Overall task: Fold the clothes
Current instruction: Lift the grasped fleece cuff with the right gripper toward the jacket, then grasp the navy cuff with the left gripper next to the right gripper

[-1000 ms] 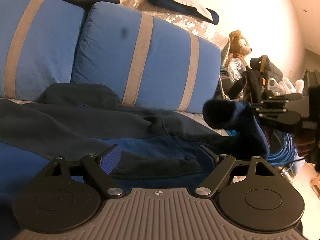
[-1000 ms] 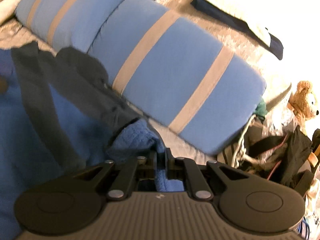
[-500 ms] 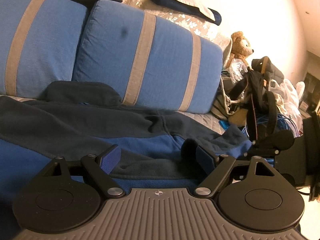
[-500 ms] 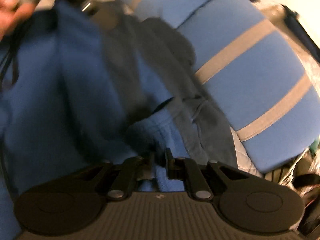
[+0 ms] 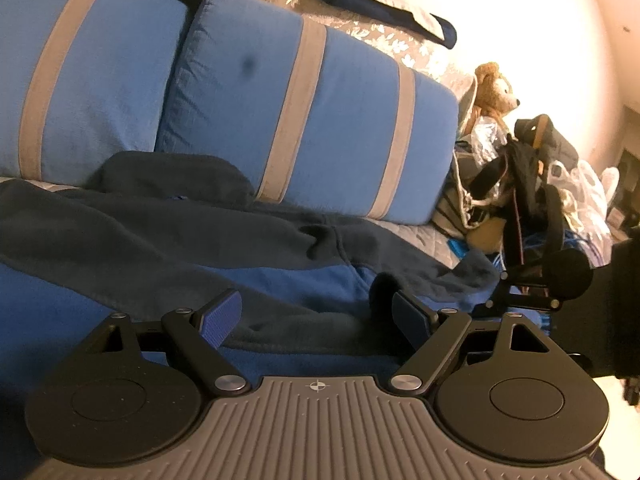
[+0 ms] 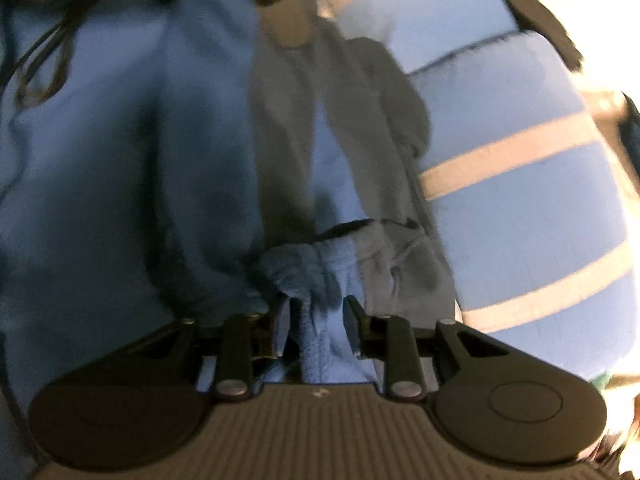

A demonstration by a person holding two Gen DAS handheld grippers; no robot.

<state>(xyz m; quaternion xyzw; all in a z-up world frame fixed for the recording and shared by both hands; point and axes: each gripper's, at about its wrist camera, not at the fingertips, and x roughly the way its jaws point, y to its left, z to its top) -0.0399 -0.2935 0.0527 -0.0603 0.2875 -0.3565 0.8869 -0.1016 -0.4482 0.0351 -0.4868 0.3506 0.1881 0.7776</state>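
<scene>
Right gripper [image 6: 314, 320] opening, fleece [image 6: 316, 344] loose between; left gripper [image 5: 318, 320] wide apart

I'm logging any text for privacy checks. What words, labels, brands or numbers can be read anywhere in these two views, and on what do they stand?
None: no readable text in either view.
Left tongs base: only a small crosshair mark, no letters.
Right tongs base: a faint mark, too blurred to read.
Fleece garment, striped cushions, teddy bear: no visible labels.

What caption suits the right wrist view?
Right gripper, jaws opening, with a blue fleece fold between them, beside a striped cushion.
</scene>
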